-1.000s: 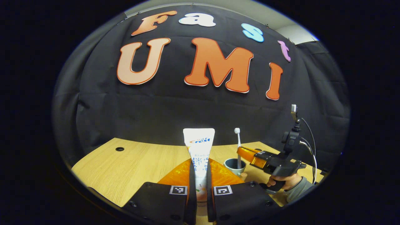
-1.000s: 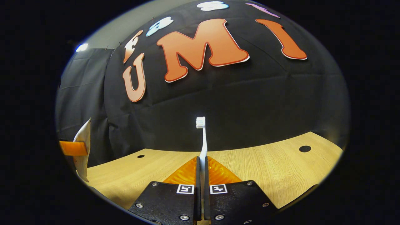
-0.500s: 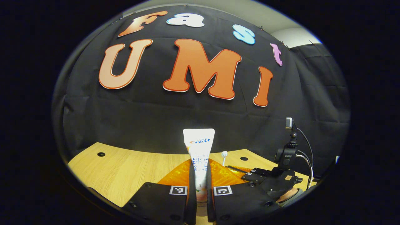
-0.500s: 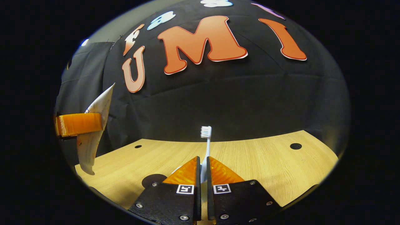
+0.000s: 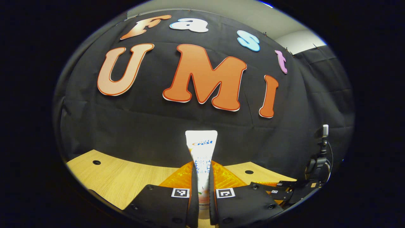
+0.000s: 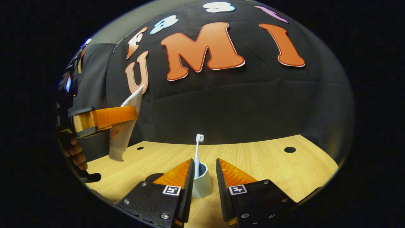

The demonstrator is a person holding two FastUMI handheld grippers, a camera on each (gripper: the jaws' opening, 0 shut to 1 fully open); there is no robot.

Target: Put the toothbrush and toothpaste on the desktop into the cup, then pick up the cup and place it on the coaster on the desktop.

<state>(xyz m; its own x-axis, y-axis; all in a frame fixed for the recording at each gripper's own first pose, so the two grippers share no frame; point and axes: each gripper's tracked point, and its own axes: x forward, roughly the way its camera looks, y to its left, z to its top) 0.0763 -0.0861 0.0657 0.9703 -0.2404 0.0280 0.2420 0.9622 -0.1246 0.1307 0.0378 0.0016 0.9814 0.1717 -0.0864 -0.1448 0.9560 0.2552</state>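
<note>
1. Left side of the right gripper view: the left gripper (image 6: 126,115) is clenched on the toothpaste (image 6: 125,134), tube hanging above the desktop (image 6: 269,171), a hand (image 6: 76,155) below it.
2. Bottom centre of that view: the right gripper (image 6: 204,177) is released, fingers spread either side of the cup (image 6: 202,182), with the toothbrush (image 6: 198,152) standing in it.
3. Just left of the cup, a dark coaster (image 6: 153,177) peeks out.
4. In the left gripper view, the toothpaste sits bottom centre, pinched upright.

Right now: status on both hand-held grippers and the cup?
Left hand-held gripper shut on toothpaste, held above the desk. Right hand-held gripper open, straddling the cup. Toothbrush standing in cup. Nothing blocking.
</note>
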